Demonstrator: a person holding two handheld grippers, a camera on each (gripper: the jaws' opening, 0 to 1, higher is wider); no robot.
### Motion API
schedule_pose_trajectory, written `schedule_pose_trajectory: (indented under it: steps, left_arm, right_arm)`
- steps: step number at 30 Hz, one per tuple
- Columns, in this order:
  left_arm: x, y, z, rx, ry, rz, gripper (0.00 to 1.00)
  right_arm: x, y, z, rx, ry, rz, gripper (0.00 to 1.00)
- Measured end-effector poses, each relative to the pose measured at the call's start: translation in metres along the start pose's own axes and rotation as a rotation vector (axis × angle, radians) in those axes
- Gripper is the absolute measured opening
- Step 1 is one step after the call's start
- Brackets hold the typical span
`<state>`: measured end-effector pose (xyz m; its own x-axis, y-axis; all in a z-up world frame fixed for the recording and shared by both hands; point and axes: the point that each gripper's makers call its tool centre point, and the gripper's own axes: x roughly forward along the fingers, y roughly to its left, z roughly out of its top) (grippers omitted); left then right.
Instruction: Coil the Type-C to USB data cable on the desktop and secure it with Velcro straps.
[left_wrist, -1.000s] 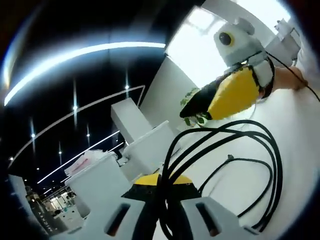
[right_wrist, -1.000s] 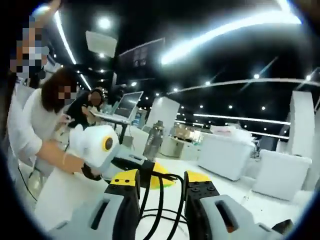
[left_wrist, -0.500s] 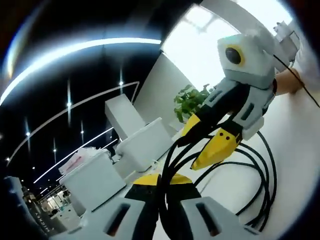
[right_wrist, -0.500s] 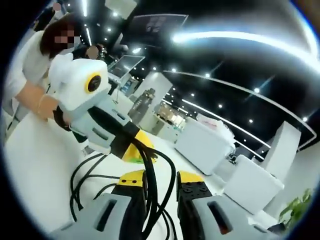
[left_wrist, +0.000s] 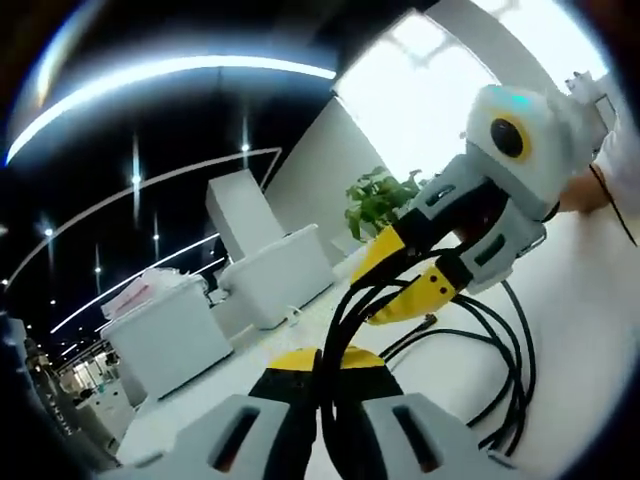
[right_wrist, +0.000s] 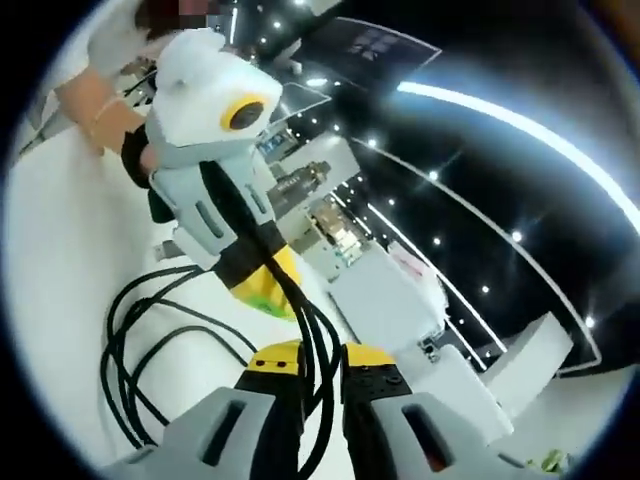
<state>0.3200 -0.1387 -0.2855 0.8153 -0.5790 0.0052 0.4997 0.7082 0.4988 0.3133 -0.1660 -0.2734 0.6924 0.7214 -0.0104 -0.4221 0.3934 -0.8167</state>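
Left gripper view showed both tools, left tool (left_wrist: 322, 362) and right tool (left_wrist: 408, 272), apparently clamped on the cable (left_wrist: 505, 375), loops trailing on the desk (left_wrist: 590, 330); any slackened grip could spill the coil.

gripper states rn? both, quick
Left gripper: shut on the black cable strands.
Right gripper: shut on the same black cable bundle.

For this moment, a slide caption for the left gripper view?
Both grippers, left and right, pinch the coiled black cable.
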Motion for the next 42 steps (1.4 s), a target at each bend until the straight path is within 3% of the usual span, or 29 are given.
schedule_pose_trajectory:
  steps: [4, 7, 11, 13, 16, 24, 29, 33, 36, 40, 42]
  left_arm:
    - [0.0, -0.003, 0.001, -0.016, -0.008, -0.016, 0.06]
    - [0.0, -0.006, 0.003, -0.011, -0.016, -0.028, 0.06]
    - [0.001, -0.008, 0.003, -0.014, -0.025, -0.041, 0.07]
    - [0.001, -0.014, 0.003, -0.06, -0.052, -0.09, 0.09]
    - [0.002, -0.015, 0.0, -0.09, -0.048, -0.109, 0.13]
    - [0.002, -0.016, -0.005, -0.021, -0.021, -0.089, 0.1]
    - [0.002, -0.011, -0.007, 0.041, -0.005, -0.062, 0.06]
    - [0.001, -0.008, -0.008, 0.06, 0.006, -0.048, 0.04]
    - [0.0, -0.002, -0.011, 0.048, 0.015, -0.04, 0.04]
    - [-0.001, 0.0, -0.01, 0.048, 0.012, -0.032, 0.04]
    - [-0.001, 0.0, -0.009, 0.047, 0.01, -0.032, 0.04]
  right_arm:
    - [0.001, -0.001, -0.011, 0.144, 0.022, 0.038, 0.08]
    - [0.002, -0.003, -0.016, 0.195, 0.025, 0.055, 0.06]
    - [0.001, -0.002, -0.019, 0.223, 0.029, 0.078, 0.05]
    - [0.001, -0.001, -0.021, 0.21, 0.035, 0.082, 0.04]
    - [0.001, 0.001, -0.024, 0.193, 0.035, 0.094, 0.04]
    - [0.0, 0.007, -0.024, 0.278, 0.014, 0.137, 0.04]
    - [0.003, 0.011, -0.023, 0.498, -0.009, 0.169, 0.06]
    - [0.003, 0.011, -0.021, 0.564, -0.02, 0.162, 0.14]
    - [0.0, 0.011, -0.008, 0.661, -0.073, 0.181, 0.2]
    - [-0.006, 0.004, 0.01, 0.903, -0.178, 0.265, 0.22]
    - [-0.007, -0.009, 0.012, 1.025, -0.229, 0.264, 0.18]
